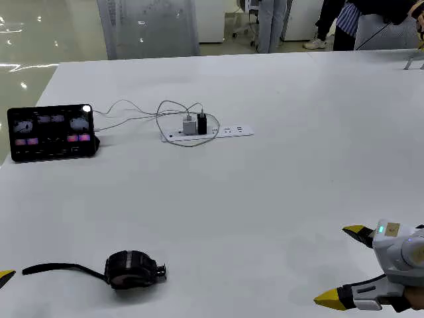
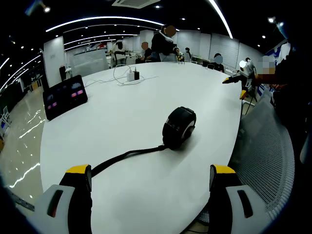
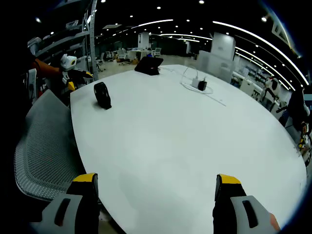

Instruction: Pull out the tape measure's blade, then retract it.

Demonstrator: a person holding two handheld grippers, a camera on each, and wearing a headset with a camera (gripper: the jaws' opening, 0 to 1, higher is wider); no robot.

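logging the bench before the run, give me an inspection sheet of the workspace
surface: white table
job's things: tape measure lying near the front edge, blade in, strap stretched out beside it
clutter: tablet, lit, propped up
grippers: left gripper open, facing the tape measure, apart from it; right gripper open, holding nothing
cables: power strip with two chargers, loose white cables toward the tablet
surroundings: people standing beyond the table; glossy floor
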